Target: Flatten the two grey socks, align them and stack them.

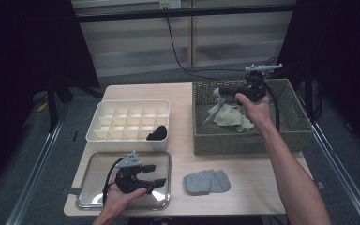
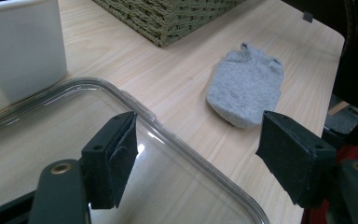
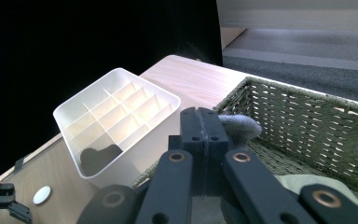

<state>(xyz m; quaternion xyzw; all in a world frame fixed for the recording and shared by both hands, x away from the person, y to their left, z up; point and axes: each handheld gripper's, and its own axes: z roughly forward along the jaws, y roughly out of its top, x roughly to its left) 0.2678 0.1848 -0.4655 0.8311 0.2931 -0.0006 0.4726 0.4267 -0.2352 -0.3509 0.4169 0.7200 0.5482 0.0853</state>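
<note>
My right gripper [image 1: 221, 92] hangs over the wicker basket [image 1: 201, 140], shut on a grey sock [image 1: 217, 107] that dangles from its jaws. In the right gripper view, grey fabric [image 3: 240, 126] bulges out behind the closed pads of that gripper [image 3: 205, 122]. Another grey sock [image 1: 206, 182] lies flat on the table near the front edge, also seen in the left gripper view [image 2: 247, 88]. My left gripper [image 1: 153, 174] is open and holds nothing, hovering over a clear plastic tray [image 1: 86, 187], with its jaws [image 2: 196, 158] pointing toward the flat sock.
A white divided box [image 1: 129, 108] sits behind the tray with a black sock [image 1: 157, 133] in its front right compartment. Pale yellowish cloth [image 1: 232, 117] lies inside the basket. A bare strip of wooden table [image 1: 180, 122] runs between box and basket.
</note>
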